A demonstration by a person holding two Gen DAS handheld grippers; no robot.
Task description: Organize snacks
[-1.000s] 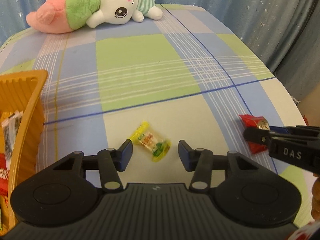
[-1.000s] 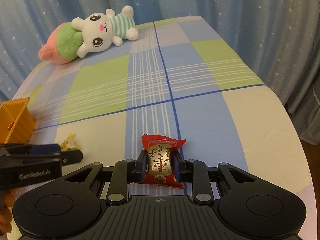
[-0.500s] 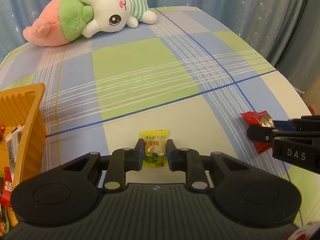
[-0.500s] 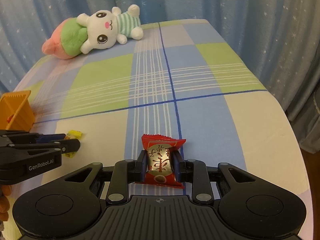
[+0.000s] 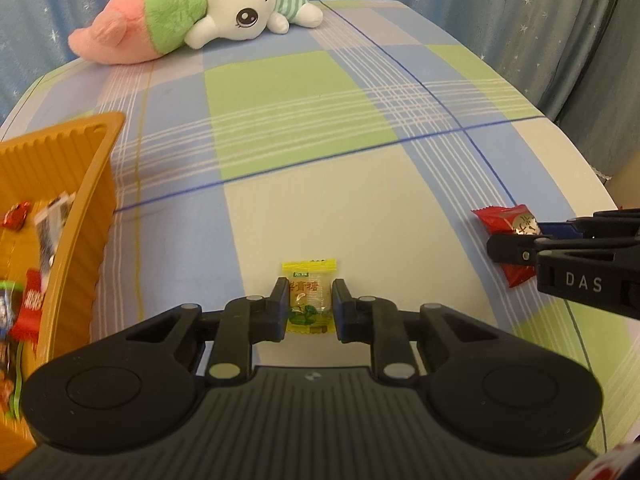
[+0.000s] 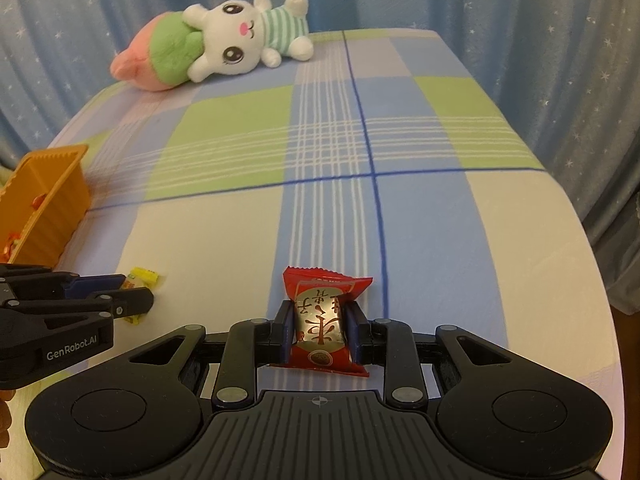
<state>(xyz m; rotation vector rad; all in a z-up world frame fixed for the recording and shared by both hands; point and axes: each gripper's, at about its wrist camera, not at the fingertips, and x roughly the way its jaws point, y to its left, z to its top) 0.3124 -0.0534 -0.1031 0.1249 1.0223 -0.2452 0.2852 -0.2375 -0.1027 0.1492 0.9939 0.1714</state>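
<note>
1. Two candies clamped, one per claw. My left gripper (image 5: 310,304) has its jaws pressed together on the yellow candy (image 5: 309,300); pads sit on both sides of the wrapper, and its crimped top edge sticks out past the fingertips.
2. My right gripper (image 6: 318,330) is clamped on the red candy (image 6: 320,326). Wrapper is squeezed between the blue pads (image 6: 352,334), red crimped ends showing above and below the grip (gold label with dark characters faces the camera).
3. Both candies are over the near part of the bed (image 5: 360,208), on the cream patch of the checked sheet. Yellow one is toward the near-left side, red one toward the near-right side, well apart from each other. Cannot tell whether either is lifted off the sheet or resting on it.
4. Orange bin (image 5: 80,208) stands at the bed's left edge, ribbed walls, open top. Several wrapped snacks (image 5: 32,304) lie inside it, red and silver wrappers visible (contents partly blurred, can't count them).
5. From the right wrist view the left gripper (image 6: 132,298) shows at the left, just right of the bin, yellow wrapper peeking from its tips.
6. Plush rabbit (image 6: 248,40) lies on its side at the far edge of the bed, head against a pink-and-green peach plush (image 6: 152,60).
7. Blue starred curtain (image 6: 520,40) hangs behind and to the right of the bed.
</note>
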